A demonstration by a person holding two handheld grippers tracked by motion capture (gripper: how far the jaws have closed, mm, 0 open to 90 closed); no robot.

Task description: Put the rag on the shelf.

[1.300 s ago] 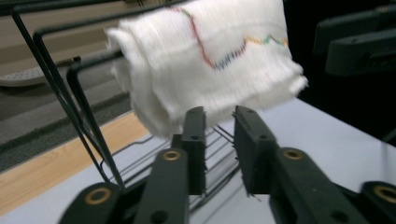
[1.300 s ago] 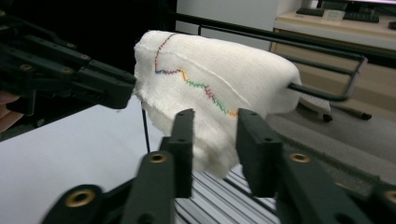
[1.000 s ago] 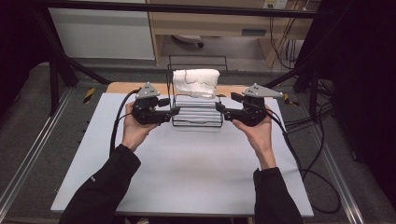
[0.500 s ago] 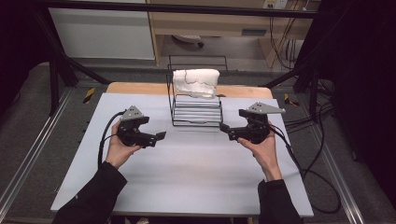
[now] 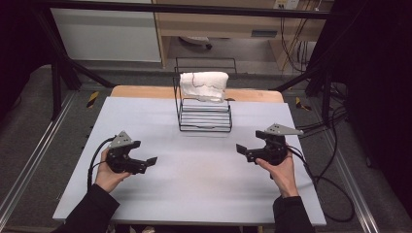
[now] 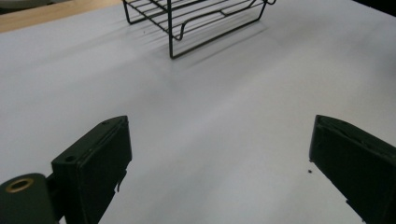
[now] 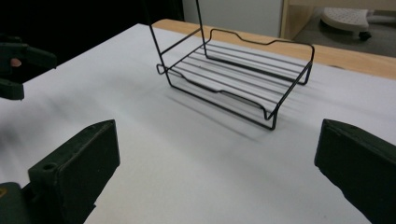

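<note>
A black wire rack (image 5: 204,121) stands at the far middle of the white table (image 5: 194,194), with a folded white towel (image 5: 204,85) draped over its top bar. My left gripper (image 5: 151,161) is held low over the table at the near left, well apart from the rack (image 6: 196,23). Its jaws have just been opening and stand open (image 6: 219,163) with nothing between them. My right gripper (image 5: 241,150) is at the near right, pointing inward. Its jaws have also just been opening and stand wide (image 7: 219,172) around bare table, the rack (image 7: 238,74) ahead of them.
The table's wooden back edge (image 5: 141,91) runs behind the rack. Cables (image 5: 330,189) trail off the right side. Dark frame posts and floor rails flank the table. In the right gripper view the left gripper (image 7: 18,65) appears at the far left.
Both hands have drawn back from the rack's two sides toward the person, outward and downward. Both pairs of jaws have opened wider. The rack and towel stay in place.
</note>
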